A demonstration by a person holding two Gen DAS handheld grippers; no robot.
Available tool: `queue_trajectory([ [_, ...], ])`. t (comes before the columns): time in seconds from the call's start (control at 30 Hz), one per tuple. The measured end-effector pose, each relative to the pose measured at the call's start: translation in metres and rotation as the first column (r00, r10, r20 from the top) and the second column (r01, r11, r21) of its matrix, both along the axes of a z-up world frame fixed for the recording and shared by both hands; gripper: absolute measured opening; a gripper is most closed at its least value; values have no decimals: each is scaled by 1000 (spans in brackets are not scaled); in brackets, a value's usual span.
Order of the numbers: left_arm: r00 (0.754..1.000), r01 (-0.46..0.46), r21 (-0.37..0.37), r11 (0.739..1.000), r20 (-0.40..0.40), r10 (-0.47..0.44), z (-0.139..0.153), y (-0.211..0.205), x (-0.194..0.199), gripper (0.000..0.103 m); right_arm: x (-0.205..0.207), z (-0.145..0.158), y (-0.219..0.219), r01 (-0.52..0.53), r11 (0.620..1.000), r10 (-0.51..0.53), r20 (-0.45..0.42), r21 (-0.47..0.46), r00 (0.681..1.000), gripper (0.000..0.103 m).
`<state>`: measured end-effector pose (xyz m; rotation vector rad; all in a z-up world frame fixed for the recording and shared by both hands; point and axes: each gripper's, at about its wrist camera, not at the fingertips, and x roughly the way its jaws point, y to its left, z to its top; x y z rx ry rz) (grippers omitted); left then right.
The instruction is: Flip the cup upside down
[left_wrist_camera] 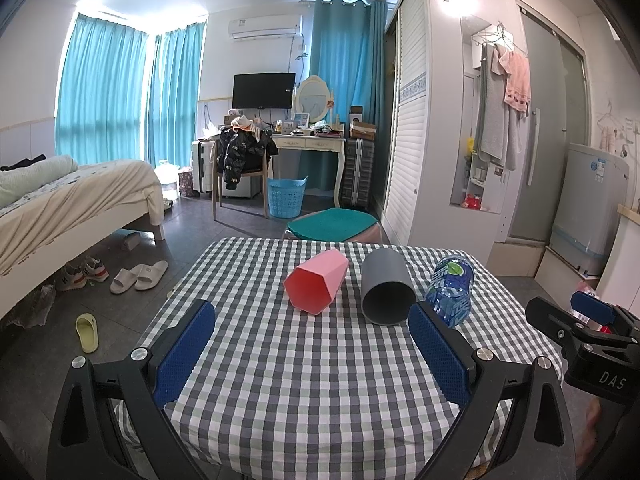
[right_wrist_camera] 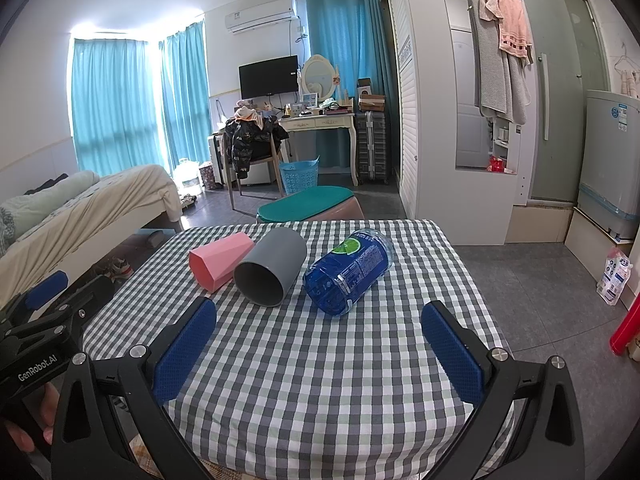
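Two cups lie on their sides in the middle of the frame, on the checkered tablecloth [left_wrist_camera: 304, 392]: a pink cup [left_wrist_camera: 316, 282] with flat faces and a grey cup [left_wrist_camera: 386, 293], just beside each other, both mouths toward the camera. At the right of them lies one blue bottle [right_wrist_camera: 347, 272] (also on its side), near the grey cup. The left gripper [left_wrist_camera: 312, 354] hovers low in the frame with jaws wide apart, holding nothing. The right gripper [right_wrist_camera: 316, 354] is equally wide and empty.

Matt grey cup [right_wrist_camera: 269, 270]; smooth pink cup [right_wrist_camera: 218, 260]; glossy clear-plastic bottle [right_wrist_camera: 347, 270]; checked cloth tablecloth [right_wrist_camera: 320, 380].
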<state>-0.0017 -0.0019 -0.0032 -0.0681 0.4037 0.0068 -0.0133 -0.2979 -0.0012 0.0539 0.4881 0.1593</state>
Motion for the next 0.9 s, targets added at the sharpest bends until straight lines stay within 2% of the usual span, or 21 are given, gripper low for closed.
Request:
queue_trajectory([
  [0.9, 1000, -1, 1, 1000, 0, 1, -1, 1, 1, 100, 1, -1, 1, 2, 1000, -2, 1, 0, 1000, 103],
])
